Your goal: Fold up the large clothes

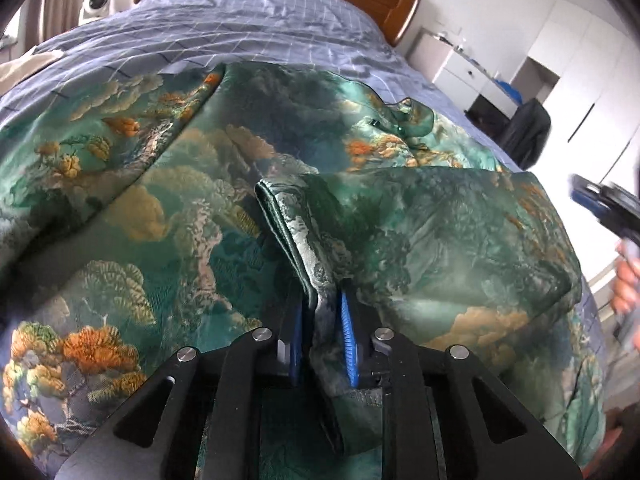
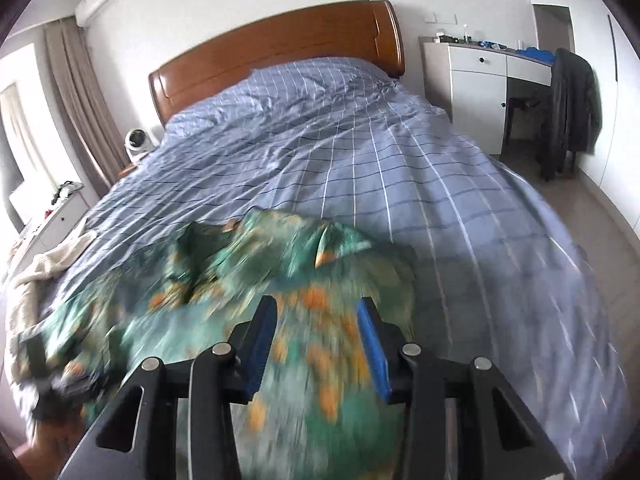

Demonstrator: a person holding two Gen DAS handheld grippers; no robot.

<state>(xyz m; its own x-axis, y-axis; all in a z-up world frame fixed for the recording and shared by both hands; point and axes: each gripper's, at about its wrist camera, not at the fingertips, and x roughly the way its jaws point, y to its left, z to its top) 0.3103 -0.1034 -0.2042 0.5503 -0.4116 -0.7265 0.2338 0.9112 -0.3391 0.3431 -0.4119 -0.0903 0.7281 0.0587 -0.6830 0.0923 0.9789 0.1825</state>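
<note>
My left gripper (image 1: 322,312) pinches the garment (image 1: 192,200)'s folded edge, which runs straight ahead of it; my right gripper (image 2: 316,320) hovers empty, jaws parted, above.

1. Your left gripper (image 1: 322,312) is clamped on a folded edge of the green patterned garment (image 1: 240,184); the blue pads (image 1: 347,332) press the fabric from both sides.
2. The garment lies spread on the blue checked bedsheet (image 1: 256,28), with a folded panel to the right of your grip.
3. The wooden headboard (image 1: 400,4) is at the top.
4. Your right gripper (image 1: 608,208) is blurred at the right edge, off the cloth; jaw state unreadable here.
5. White cabinets (image 1: 472,68) and a dark jacket (image 1: 528,128) stand at the upper right.
</note>
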